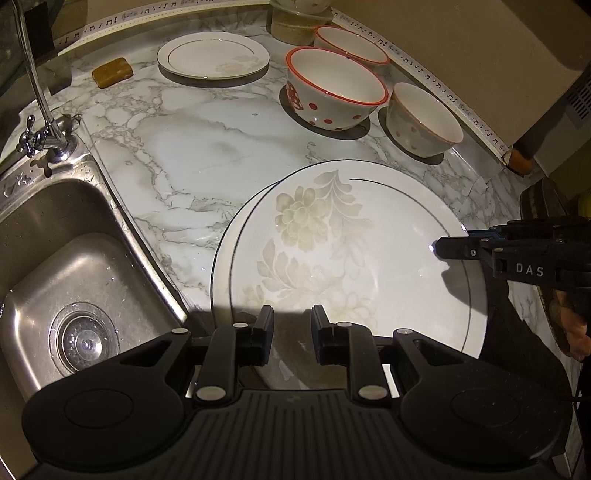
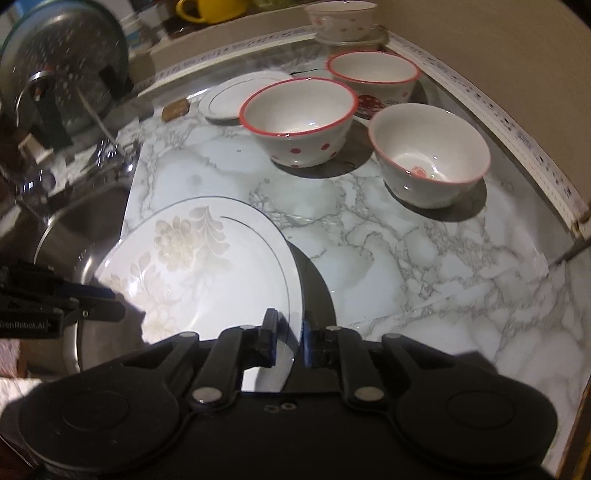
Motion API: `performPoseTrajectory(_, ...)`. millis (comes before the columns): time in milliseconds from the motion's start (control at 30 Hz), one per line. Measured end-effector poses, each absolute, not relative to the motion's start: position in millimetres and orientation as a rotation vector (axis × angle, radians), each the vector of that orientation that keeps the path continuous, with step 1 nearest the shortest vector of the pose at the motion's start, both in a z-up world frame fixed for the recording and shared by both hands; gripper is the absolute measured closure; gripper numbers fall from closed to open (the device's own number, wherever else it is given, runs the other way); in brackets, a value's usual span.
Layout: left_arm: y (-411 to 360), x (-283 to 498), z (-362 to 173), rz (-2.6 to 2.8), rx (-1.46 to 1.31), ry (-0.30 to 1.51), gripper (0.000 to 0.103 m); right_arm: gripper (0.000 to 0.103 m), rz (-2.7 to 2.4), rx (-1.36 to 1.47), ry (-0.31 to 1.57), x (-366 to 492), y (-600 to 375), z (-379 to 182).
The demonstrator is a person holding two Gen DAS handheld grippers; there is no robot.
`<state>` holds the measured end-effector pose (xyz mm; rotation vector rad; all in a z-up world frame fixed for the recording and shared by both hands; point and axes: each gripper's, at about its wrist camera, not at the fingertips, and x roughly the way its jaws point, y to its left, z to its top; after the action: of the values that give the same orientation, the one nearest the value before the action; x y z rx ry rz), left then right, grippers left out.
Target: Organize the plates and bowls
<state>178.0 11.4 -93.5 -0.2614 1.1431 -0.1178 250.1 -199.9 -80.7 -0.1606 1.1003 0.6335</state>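
A large white plate (image 1: 351,258) with a pale flower print lies at the counter's front, and a second dark rim (image 1: 218,251) shows just outside its left edge. My left gripper (image 1: 292,325) hangs over its near rim with the jaws a little apart and the plate surface showing between them. The right gripper (image 2: 290,332) straddles the plate's (image 2: 207,266) right rim, pads standing off it. Each gripper shows in the other's view: right gripper (image 1: 448,242), left gripper (image 2: 118,304). Behind stand three red-rimmed bowls (image 1: 334,92) (image 1: 351,44) (image 1: 424,118) and a small plate (image 1: 213,55).
A steel sink (image 1: 74,240) with a tap (image 1: 40,110) lies left of the plates. A brown sponge (image 1: 112,72) sits at the back left, a lidded container (image 1: 299,22) at the back. A taped wall edge (image 1: 461,107) bounds the counter's right side. Bare marble (image 1: 207,147) lies mid-counter.
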Motion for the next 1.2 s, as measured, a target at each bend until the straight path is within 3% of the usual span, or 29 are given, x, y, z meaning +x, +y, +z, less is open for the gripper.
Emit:
performPoseTrajectory(500, 13, 181, -97, -0.109, -0.279, 1.155, 0.083, 0.091, 0.659, -0.201, 1.109, 250, -192, -82)
performPoseTrajectory(967, 16, 188, -64, -0.096, -0.253, 1.077, 0.082, 0.075, 0.693, -0.197, 1.061, 257, -182, -50)
performPoseTrajectory(1167, 22, 192, -52, -0.063, -0.231, 1.057, 0.066, 0.066, 0.731, -0.194, 1.027, 260, -173, -34)
performPoseTrajectory(1200, 23, 193, -50, -0.057, -0.232, 1.051, 0.058, 0.063, 0.735, -0.194, 1.022, 261, -171, -32)
